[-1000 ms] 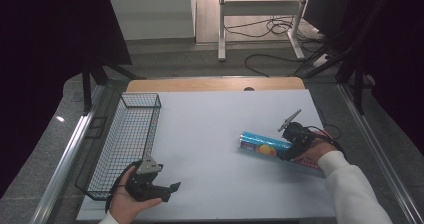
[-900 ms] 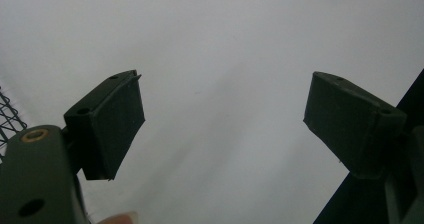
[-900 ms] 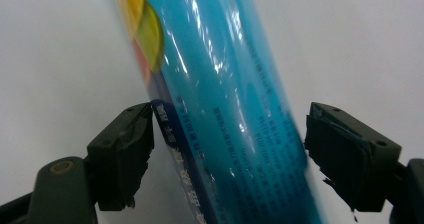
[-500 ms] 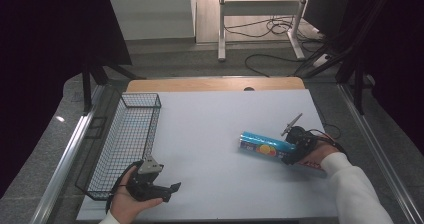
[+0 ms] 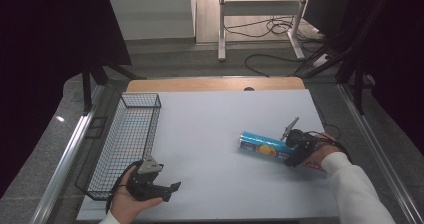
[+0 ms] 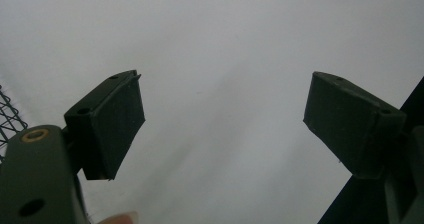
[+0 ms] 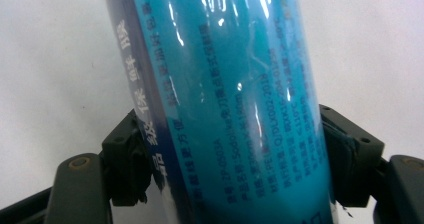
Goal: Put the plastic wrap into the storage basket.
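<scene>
Two tongs are in my hands, and each has its own job at this moment. My right gripper [image 5: 291, 156] is closed around the blue tube [image 5: 263, 147], which lies on its side on the white table [image 5: 215, 129], right of the middle. In the right gripper view the jaws press on both sides of the blue tube [image 7: 235, 109], across its width — I think this is so that the round body cannot roll away between them. The hold is near the tube's end toward me, so the far end may dip if I lift it.

My left gripper [image 5: 167, 190] rests near the front edge, jaws wide apart with nothing between — I judge it is only waiting. Just beside it stands the wire basket [image 5: 127, 139], maybe the place for the tube.
</scene>
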The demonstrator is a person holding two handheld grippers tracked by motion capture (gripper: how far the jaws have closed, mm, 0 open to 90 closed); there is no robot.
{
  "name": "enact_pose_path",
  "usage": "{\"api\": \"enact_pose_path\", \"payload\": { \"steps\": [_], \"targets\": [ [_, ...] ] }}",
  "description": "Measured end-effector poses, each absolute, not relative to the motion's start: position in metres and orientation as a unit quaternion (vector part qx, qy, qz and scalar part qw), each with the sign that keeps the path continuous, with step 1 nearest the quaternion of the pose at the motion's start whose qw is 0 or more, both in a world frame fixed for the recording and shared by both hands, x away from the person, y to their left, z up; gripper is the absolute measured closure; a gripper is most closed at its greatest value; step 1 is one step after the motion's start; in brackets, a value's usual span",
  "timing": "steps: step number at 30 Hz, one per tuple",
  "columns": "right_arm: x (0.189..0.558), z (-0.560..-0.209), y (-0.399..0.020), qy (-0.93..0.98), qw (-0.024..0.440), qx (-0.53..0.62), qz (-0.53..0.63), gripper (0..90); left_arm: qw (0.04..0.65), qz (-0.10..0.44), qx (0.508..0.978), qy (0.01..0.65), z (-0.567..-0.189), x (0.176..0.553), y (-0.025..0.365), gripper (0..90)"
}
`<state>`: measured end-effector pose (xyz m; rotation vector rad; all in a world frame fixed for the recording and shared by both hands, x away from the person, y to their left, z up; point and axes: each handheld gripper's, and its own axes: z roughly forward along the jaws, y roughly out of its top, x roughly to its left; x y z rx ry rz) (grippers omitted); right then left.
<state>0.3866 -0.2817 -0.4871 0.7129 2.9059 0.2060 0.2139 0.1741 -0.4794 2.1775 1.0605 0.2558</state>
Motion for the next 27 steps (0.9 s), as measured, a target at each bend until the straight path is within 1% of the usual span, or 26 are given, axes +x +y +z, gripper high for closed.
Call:
{"api": "enact_pose_path", "payload": {
  "steps": [7,8,13,15,16,20,24,27],
  "targets": [
    [0.384,-0.486,-0.28,0.97,0.08,0.22,0.063,28.5,0.347,0.099,0.838,0.41,-0.479,0.214,0.175,16.4],
    [0.385,-0.485,-0.28,0.972,0.069,0.213,0.066,29.6,0.346,0.099,0.838,0.409,-0.479,0.214,0.175,16.5],
    [0.382,-0.483,-0.276,0.975,0.054,0.203,0.071,31.2,0.346,0.099,0.838,0.41,-0.479,0.215,0.175,16.5],
    [0.38,-0.483,-0.275,0.974,0.059,0.205,0.071,31.5,0.346,0.099,0.838,0.409,-0.479,0.214,0.175,16.5],
    [0.38,-0.482,-0.275,0.972,0.05,0.213,0.08,31.9,0.346,0.099,0.838,0.409,-0.479,0.214,0.175,16.5],
    [0.381,-0.48,-0.276,0.969,0.042,0.224,0.096,32.1,0.348,0.1,0.837,0.41,-0.479,0.214,0.176,16.5],
    [0.379,-0.474,-0.276,0.965,0.047,0.234,0.111,32.2,0.349,0.099,0.837,0.411,-0.478,0.214,0.176,16.5],
    [0.379,-0.468,-0.276,0.959,0.033,0.251,0.13,32.3,0.349,0.099,0.837,0.41,-0.478,0.214,0.177,16.6]
  ]
}}
